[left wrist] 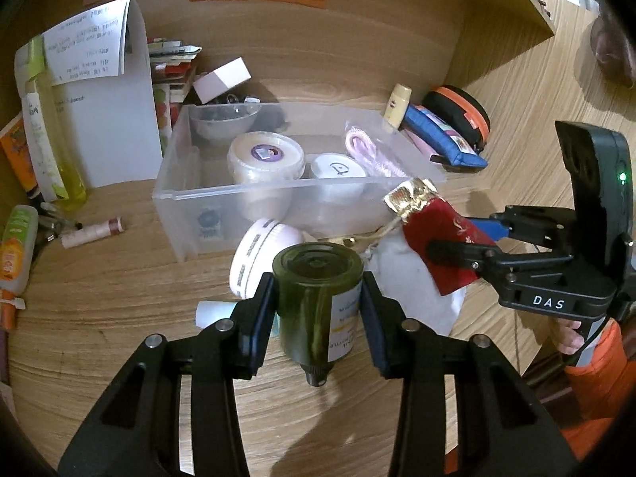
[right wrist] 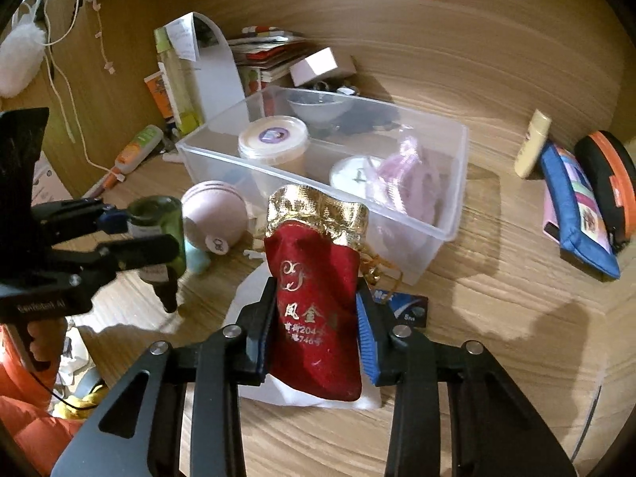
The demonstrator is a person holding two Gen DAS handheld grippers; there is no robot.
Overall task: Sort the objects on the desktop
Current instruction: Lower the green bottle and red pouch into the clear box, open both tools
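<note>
My left gripper [left wrist: 318, 298] is shut on a dark green bottle [left wrist: 314, 302] with a white label, held above the desk in front of the clear plastic bin [left wrist: 222, 194]. The bottle also shows in the right wrist view [right wrist: 163, 222]. My right gripper [right wrist: 316, 326] is shut on a red velvet pouch [right wrist: 318, 318] with a gold top, held just before the bin [right wrist: 449, 214]. The pouch also shows in the left wrist view [left wrist: 441, 246]. The bin holds two round tubs, a bowl and a pink bagged item.
A pink round case [right wrist: 214, 214] and a white cloth [left wrist: 401, 278] lie before the bin. A blue pouch [right wrist: 576, 206], an orange-black case [right wrist: 612, 175] and a small cream bottle [right wrist: 532, 143] lie right. Tubes, a lip balm [left wrist: 91, 232], papers and a box crowd the left and back.
</note>
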